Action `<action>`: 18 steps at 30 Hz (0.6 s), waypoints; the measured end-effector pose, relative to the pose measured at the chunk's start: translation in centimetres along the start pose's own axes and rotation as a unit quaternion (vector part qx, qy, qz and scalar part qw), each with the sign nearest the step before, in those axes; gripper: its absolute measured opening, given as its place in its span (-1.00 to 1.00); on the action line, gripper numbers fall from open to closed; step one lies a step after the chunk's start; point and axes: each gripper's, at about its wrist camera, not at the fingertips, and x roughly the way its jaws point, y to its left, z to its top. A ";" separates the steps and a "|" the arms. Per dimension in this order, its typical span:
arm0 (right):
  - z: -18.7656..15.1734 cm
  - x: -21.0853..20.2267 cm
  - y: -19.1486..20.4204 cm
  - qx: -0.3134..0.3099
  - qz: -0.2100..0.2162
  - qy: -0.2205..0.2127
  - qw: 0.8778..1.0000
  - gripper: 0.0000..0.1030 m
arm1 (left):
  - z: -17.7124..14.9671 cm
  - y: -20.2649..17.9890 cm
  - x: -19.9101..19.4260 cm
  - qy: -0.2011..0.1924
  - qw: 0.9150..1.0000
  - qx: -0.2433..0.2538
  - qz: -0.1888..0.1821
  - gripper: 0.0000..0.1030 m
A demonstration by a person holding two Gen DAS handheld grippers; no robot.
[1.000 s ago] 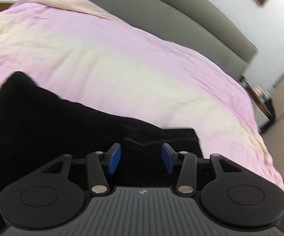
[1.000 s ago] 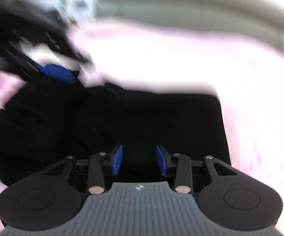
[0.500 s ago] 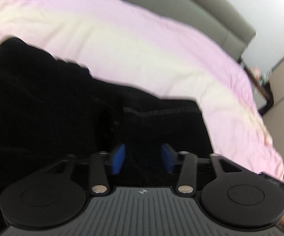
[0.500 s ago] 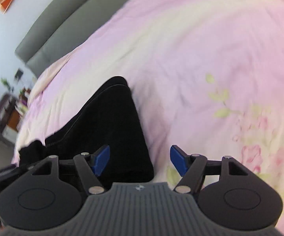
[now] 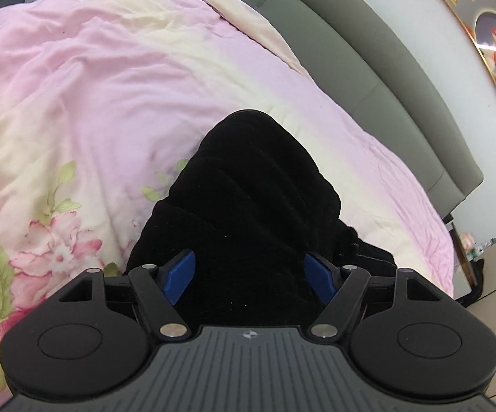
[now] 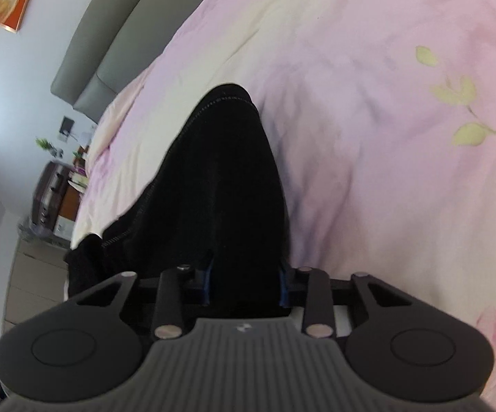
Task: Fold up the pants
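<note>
Both grippers having shifted along the black pants [image 5: 255, 199], left gripper [image 5: 249, 273] jaws just opening wide, right gripper [image 6: 244, 285] closing, gripping cloth stretching toward 12 o'clock

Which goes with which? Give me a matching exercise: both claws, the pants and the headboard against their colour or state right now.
Things:
1. left claw
2. right claw
3. pants
4. headboard

Colour or state:
A. grey
B. black
C. pinching the pants
D. spread wide, gripping nothing

Pairs: 1-D, 2-C, 3-B, 4-A.

The left claw's jaws have just been opening, with the pants lying loose between them. The right claw's jaws have just been closing on the pants.
</note>
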 end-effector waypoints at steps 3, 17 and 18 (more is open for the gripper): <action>-0.7 -1.8 1.5 -0.002 0.027 -0.021 0.999 -0.51 | -0.1 -0.8 -0.4 -0.004 1.000 0.011 -0.005 0.65; -3.7 -7.2 0.0 0.083 -0.025 -0.051 0.995 -0.58 | -1.7 -4.0 -1.0 -0.031 0.996 0.086 0.011 0.59; -3.8 -7.6 0.3 0.078 -0.019 -0.057 0.995 -0.58 | -1.6 -4.2 -1.3 -0.034 0.995 0.093 0.013 0.60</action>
